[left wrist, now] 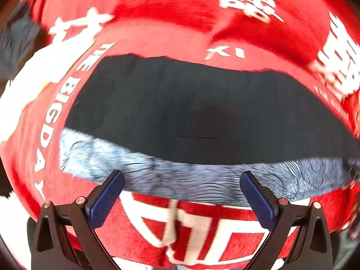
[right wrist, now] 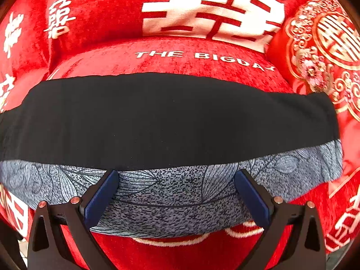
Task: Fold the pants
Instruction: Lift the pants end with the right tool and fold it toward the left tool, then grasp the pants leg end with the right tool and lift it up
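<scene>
Both tongs stand spread, gripping nothing: left tongs (left wrist: 182,177) and right tongs (right wrist: 176,176) each hover low over the near edge of the pants.

Largest first. Red cover (right wrist: 101,18), plush, printed with white characters and "THE BIG DAY", fills both views; looks like a sofa or bed, I cannot tell which. It bulges and creases, not a flat bed for folding.

Pants (right wrist: 171,117): black cloth lying as a wide band across the cover, with a grey patterned band (right wrist: 171,198) along the edge nearest me. In the left view the pants (left wrist: 202,112) and grey band (left wrist: 202,180) are motion-blurred.

Embroidered cushion (right wrist: 326,40) sits at upper right, near the pants' right end.

Risks, my judgement: closing now could pinch the plush cover together with the grey band, dragging both. Uneven pulls from the two sides would skew the fold. Soft ground may let the cloth slide.

Room: far edge of the pants has open red cover beyond it; the right end is crowded by the cushion; the left end runs out of frame.
</scene>
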`<state>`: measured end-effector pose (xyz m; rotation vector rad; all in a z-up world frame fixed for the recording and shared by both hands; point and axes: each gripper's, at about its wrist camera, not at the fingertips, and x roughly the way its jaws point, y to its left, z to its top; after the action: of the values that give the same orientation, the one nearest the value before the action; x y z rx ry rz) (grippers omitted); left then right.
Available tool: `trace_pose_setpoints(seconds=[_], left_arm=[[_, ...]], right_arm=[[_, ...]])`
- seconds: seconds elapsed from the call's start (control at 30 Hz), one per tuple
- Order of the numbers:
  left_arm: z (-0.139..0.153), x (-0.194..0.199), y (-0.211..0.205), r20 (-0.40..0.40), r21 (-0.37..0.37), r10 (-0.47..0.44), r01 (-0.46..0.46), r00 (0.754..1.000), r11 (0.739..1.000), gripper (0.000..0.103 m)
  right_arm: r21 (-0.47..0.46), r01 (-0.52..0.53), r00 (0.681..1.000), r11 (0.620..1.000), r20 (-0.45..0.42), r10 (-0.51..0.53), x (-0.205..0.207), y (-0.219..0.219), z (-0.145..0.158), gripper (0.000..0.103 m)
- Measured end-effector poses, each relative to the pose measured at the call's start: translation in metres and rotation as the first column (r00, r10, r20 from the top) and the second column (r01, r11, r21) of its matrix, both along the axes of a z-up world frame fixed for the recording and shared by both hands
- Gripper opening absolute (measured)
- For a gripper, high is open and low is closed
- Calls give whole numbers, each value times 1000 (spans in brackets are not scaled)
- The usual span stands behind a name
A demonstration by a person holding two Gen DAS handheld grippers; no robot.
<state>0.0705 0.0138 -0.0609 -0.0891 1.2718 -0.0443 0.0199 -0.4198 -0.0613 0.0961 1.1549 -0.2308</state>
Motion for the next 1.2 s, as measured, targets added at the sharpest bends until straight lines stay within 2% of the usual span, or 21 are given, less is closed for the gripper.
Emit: trace_pose_setpoints(seconds=[0.03, 0.07, 0.1, 0.13, 0.2, 0.27, 0.33, 0.43, 0.53, 0.57, 0.63, 0.67, 0.77, 0.83, 0.87, 0.93, 1.03, 1.2], left_arm=[[-4, 1, 5, -12, 11, 10, -10, 1000, 1000, 103], [-19, 4, 16, -65, 75, 53, -48, 996, 996, 103], [-32, 5, 31, -121, 104, 118, -105, 986, 989, 103], [-37, 3, 42, -143, 73, 168, -159, 975, 985, 103], [-21, -4, 51, -86, 41, 209, -207, 974, 978, 103], [6, -11, 33, -1, 36, 117, -117, 993, 992, 103], [33, -15, 2, 79, 57, 25, -29, 997, 998, 103], [54, -5, -43, 106, -13, -53, 55, 993, 998, 103], [54, 10, -112, 82, -83, -156, 162, 984, 983, 103], [51, 13, -149, 78, -76, -216, 221, 973, 972, 103], [48, 17, -198, 84, -47, -303, 307, 949, 950, 103], [41, 16, -235, 75, -28, -363, 366, 929, 930, 103], [21, 20, -293, 30, -23, -472, 473, 881, 881, 103], [15, 22, -318, 4, -26, -489, 489, 872, 872, 103], [7, 22, -328, -20, -42, -493, 491, 870, 870, 103], [-13, 22, -338, -77, -21, -472, 472, 878, 881, 103], [-14, 14, -345, -28, 31, -504, 504, 863, 863, 103], [-13, 18, -350, -43, 30, -491, 493, 870, 870, 103]], right_arm=[[-4, 4, 1000, 1000, -2, -4, 0, 3, 0, 103], [-15, 5, 1000, 1000, -4, -5, 1, 6, 0, 103], [-21, 7, 1000, 1000, -10, -7, 2, 7, 0, 103], [-16, 11, 1000, 1000, -18, -11, 2, 6, 2, 103], [-21, 30, 999, 999, -18, -31, 0, 2, 9, 103], [-31, 54, 998, 998, 40, -53, -9, -5, 25, 103], [-2, 82, 993, 997, 90, -82, -19, -17, 38, 103], [72, 179, 972, 981, 144, -188, -39, -54, 51, 103], [132, 322, 931, 937, 136, -339, -63, -104, 46, 103], [149, 376, 911, 915, 124, -394, -75, -125, 40, 103], [169, 423, 889, 890, 112, -444, -89, -149, 32, 103], [171, 447, 879, 878, 102, -466, -97, -163, 27, 103], [168, 458, 875, 873, 89, -476, -109, -187, 15, 103], [207, 443, 877, 873, 101, -469, -116, -195, 10, 103], [254, 421, 880, 871, 120, -460, -119, -201, 7, 102], [310, 388, 883, 868, 145, -447, -122, -206, 3, 102], [337, 347, 889, 875, 181, -421, -121, -207, -7, 102], [348, 306, 867, 886, 282, -410, -104, -210, -6, 102]])
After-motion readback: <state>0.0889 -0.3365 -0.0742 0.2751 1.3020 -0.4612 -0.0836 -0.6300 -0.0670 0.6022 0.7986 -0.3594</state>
